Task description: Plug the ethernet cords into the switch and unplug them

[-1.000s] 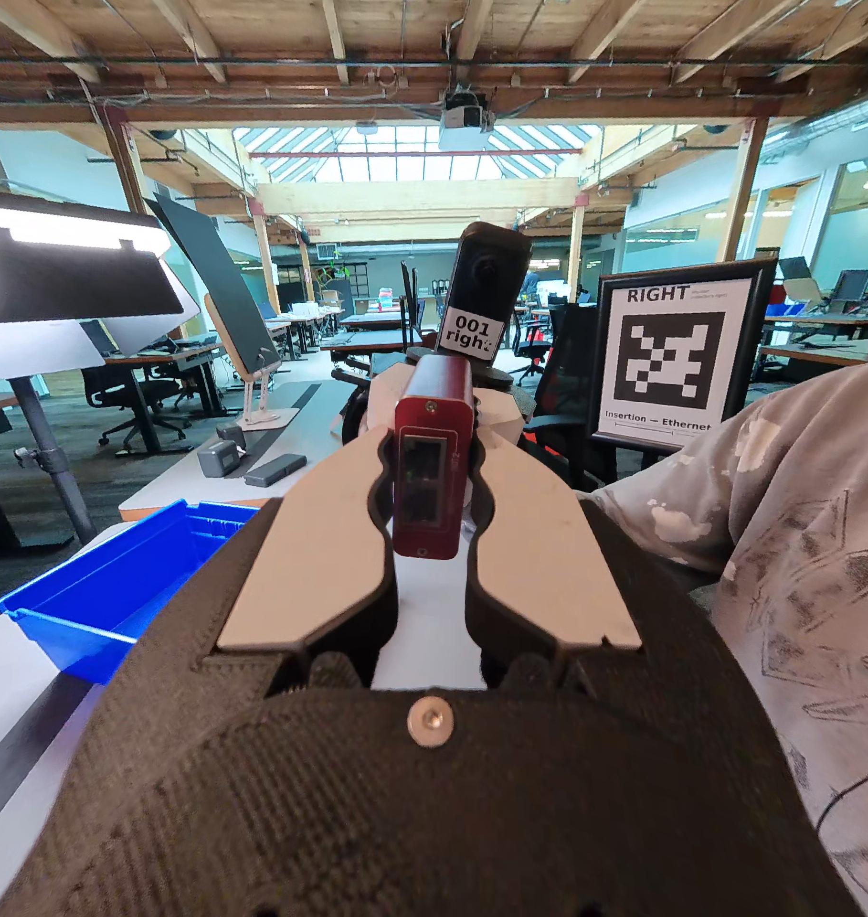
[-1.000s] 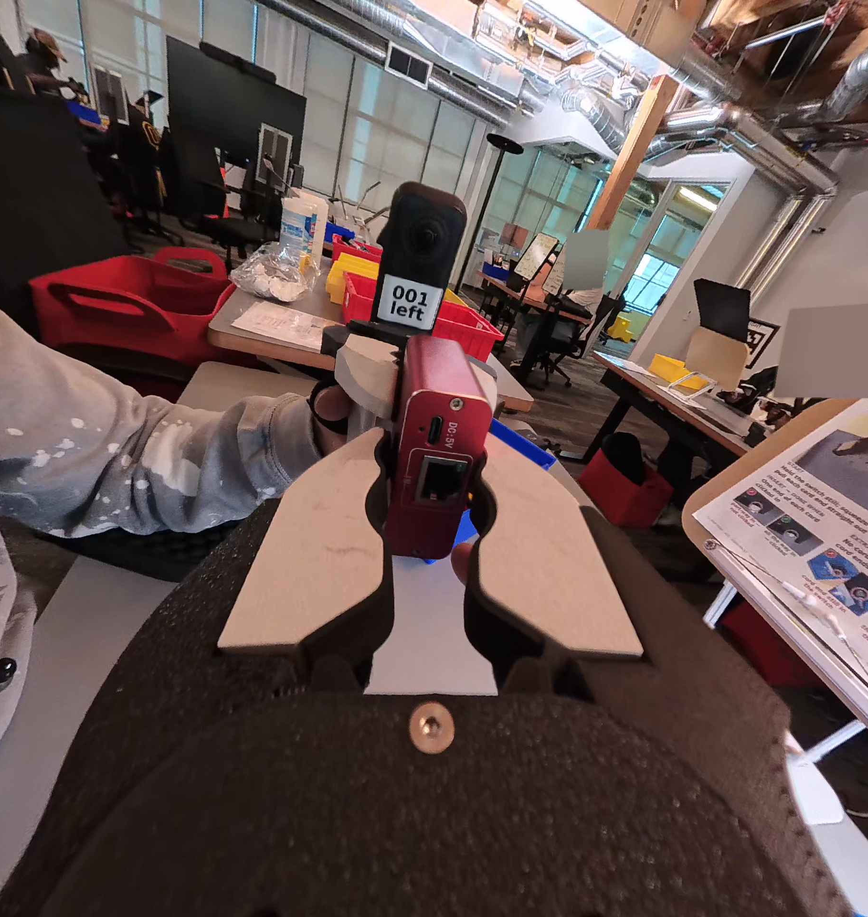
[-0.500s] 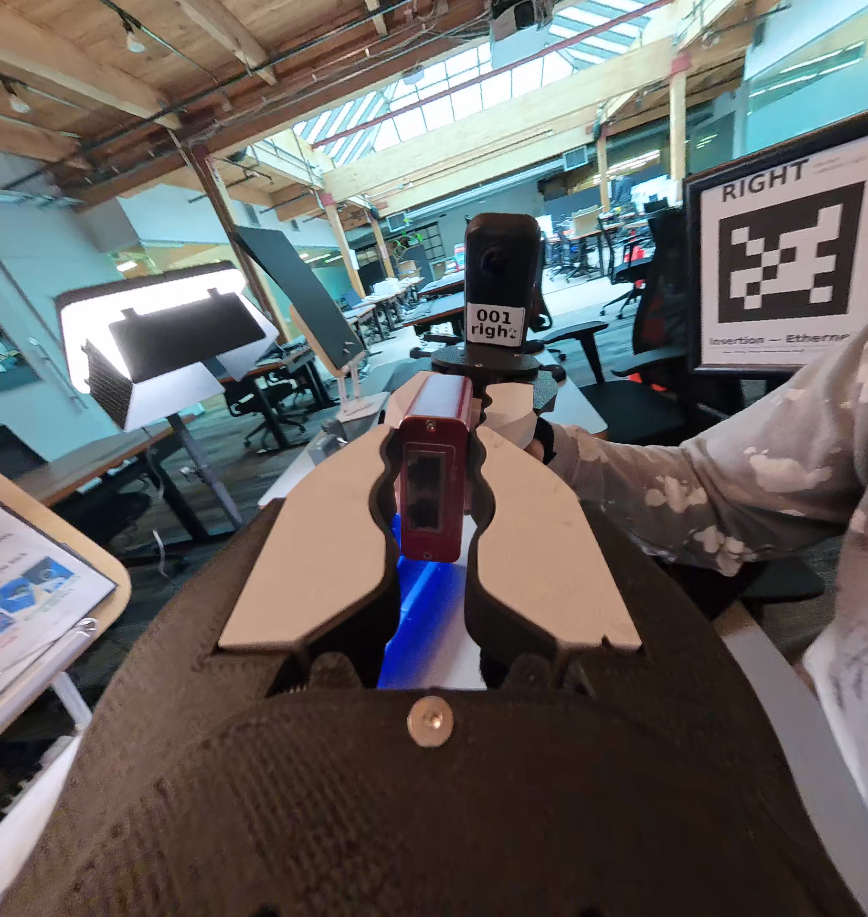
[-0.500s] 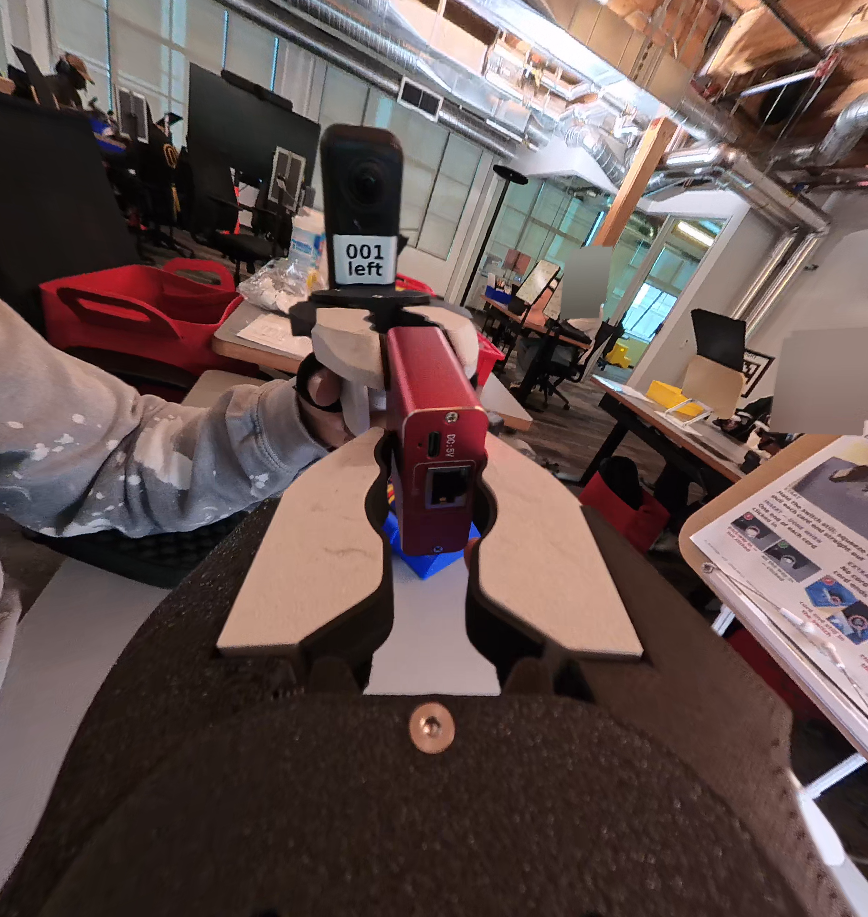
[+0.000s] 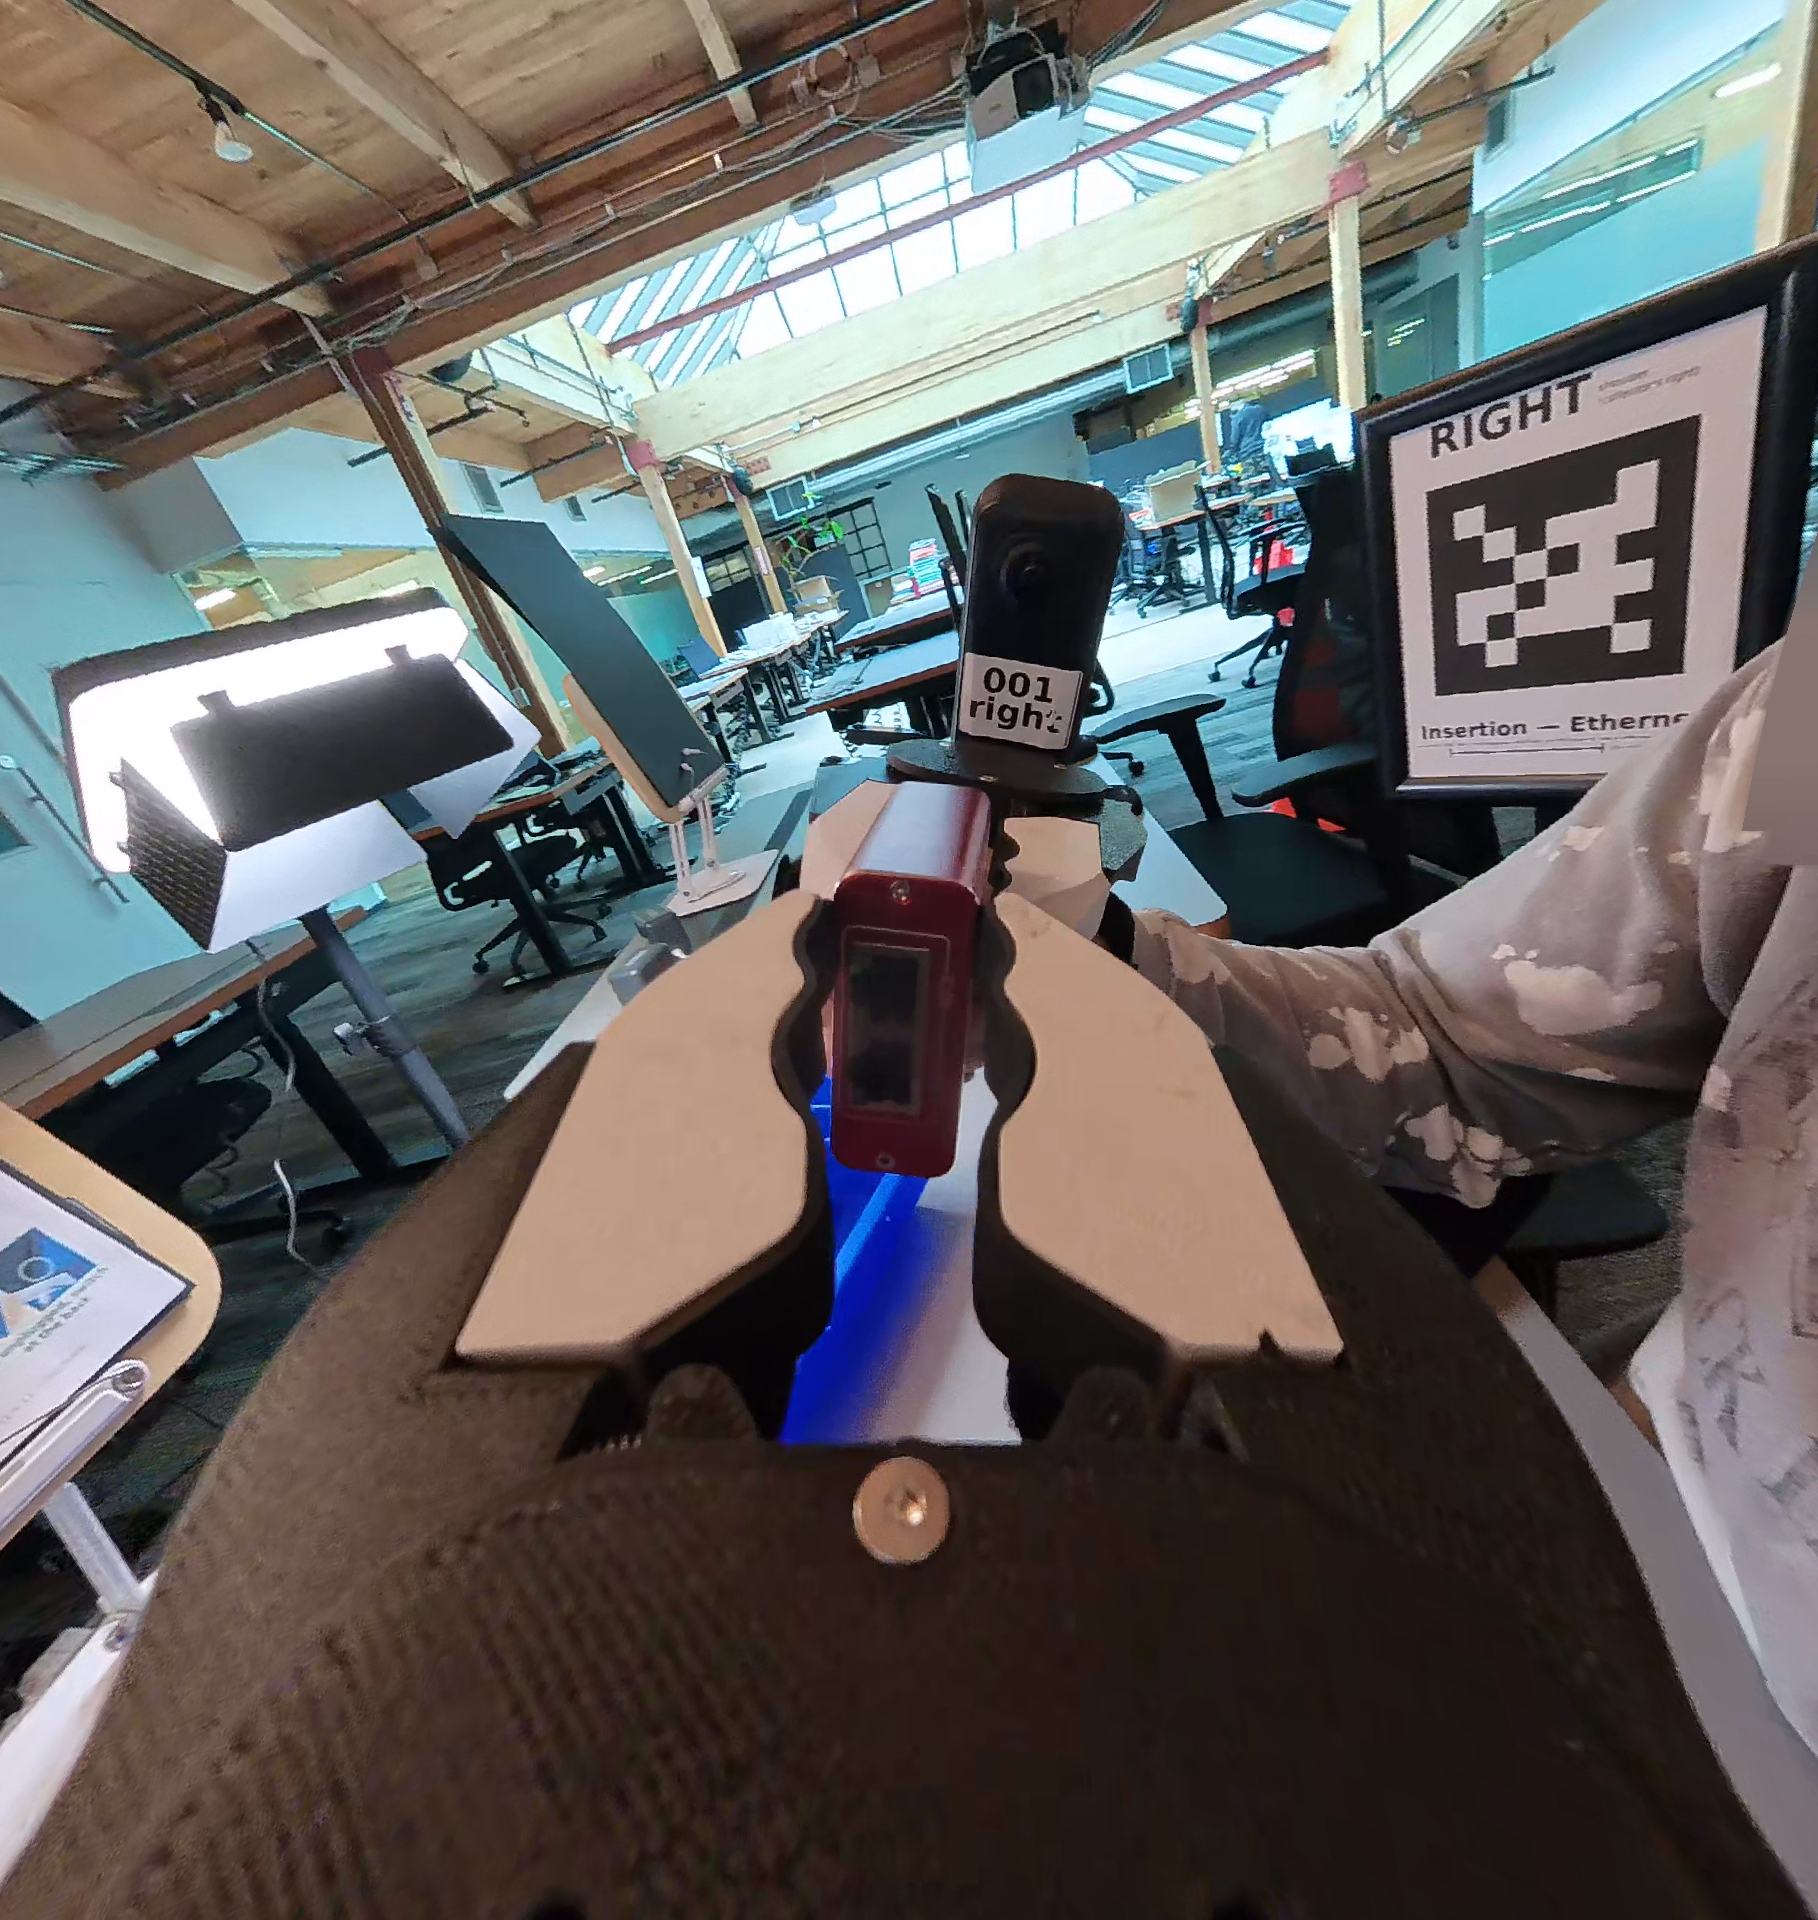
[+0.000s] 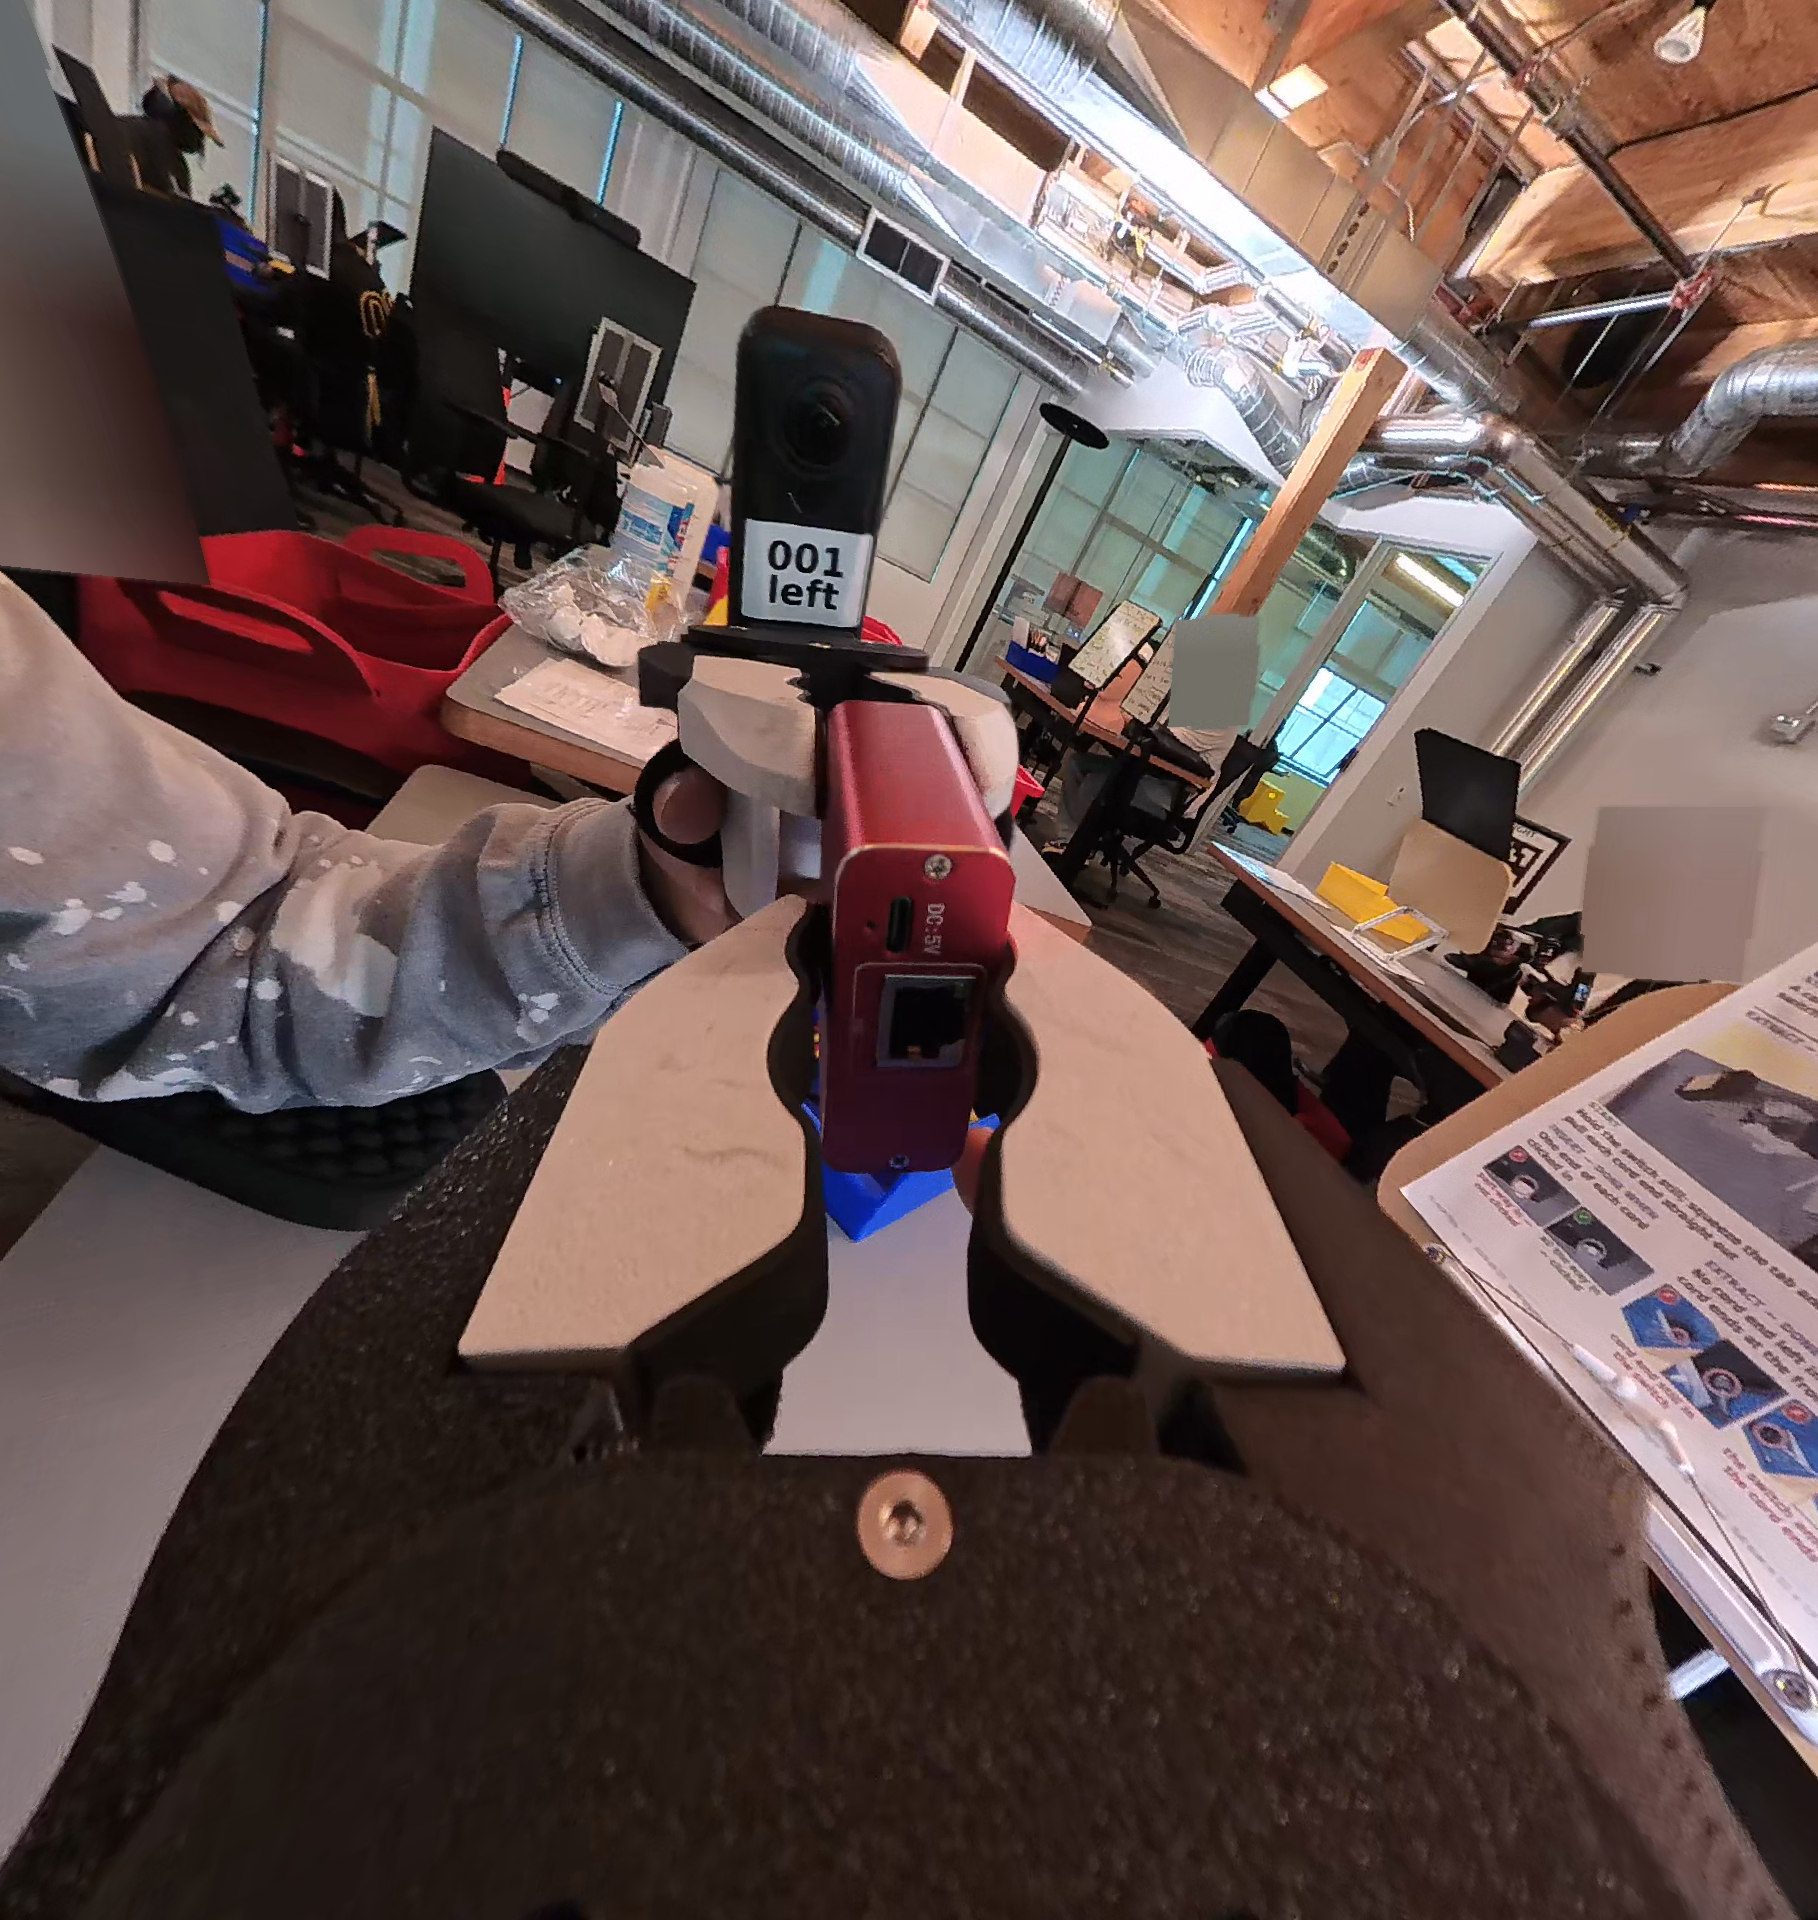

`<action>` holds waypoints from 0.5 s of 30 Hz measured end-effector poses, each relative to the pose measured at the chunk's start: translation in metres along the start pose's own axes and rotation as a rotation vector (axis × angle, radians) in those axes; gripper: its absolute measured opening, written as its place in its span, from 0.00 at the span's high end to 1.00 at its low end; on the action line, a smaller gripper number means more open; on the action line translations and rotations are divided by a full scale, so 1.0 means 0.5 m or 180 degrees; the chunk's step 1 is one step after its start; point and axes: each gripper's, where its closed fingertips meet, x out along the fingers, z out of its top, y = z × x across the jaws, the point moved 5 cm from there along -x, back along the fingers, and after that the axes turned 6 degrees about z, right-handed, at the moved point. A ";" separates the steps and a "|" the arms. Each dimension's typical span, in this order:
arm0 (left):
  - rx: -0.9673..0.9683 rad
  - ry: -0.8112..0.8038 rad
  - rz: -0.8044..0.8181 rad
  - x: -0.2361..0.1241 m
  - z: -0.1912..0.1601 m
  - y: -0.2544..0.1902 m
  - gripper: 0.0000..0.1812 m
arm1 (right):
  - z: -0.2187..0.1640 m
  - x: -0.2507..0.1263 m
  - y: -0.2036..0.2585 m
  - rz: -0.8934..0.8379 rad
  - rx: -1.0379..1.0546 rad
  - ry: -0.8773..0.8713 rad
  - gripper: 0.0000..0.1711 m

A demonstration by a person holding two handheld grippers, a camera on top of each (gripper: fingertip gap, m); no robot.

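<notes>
A small red metal switch [image 5: 897, 1039] is held in the air between both grippers, one at each end. My left gripper [image 5: 900, 997] is shut on the end with two dark ports. My right gripper [image 6: 900, 1029] is shut on the other end of the switch [image 6: 915, 1039], which has one port and a small socket. Each view shows the other gripper at the far end: the right gripper [image 5: 988, 842] and the left gripper [image 6: 843, 727], each with a black camera on top. No ethernet cord is in view.
A blue bin [image 5: 863, 1236] lies on the white table [image 6: 105, 1351] under the switch. A framed marker sign [image 5: 1570, 582] stands at the right. An instruction sheet on a clipboard [image 6: 1663, 1247] stands beside the table. A person's sleeve [image 5: 1507, 1039] reaches across.
Both grippers stay shut on the switch. The held pair has swung round together, so the backgrounds shifted, and the blue bin now lies directly under the switch.
</notes>
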 end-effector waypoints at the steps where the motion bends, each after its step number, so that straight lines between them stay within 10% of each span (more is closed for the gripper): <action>1: -0.0026 0.0005 -0.0010 -0.002 0.002 0.000 0.85 | 0.001 0.000 0.001 -0.0002 -0.0007 0.0000 0.84; 8: -0.0101 0.0113 0.0373 -0.080 0.040 0.046 0.80 | 0.011 -0.031 -0.018 -0.0172 -0.0012 -0.0024 0.84; 15: -0.0071 0.1314 0.1903 -0.261 -0.021 0.196 0.80 | 0.002 -0.082 -0.064 -0.0542 0.0102 0.0004 0.84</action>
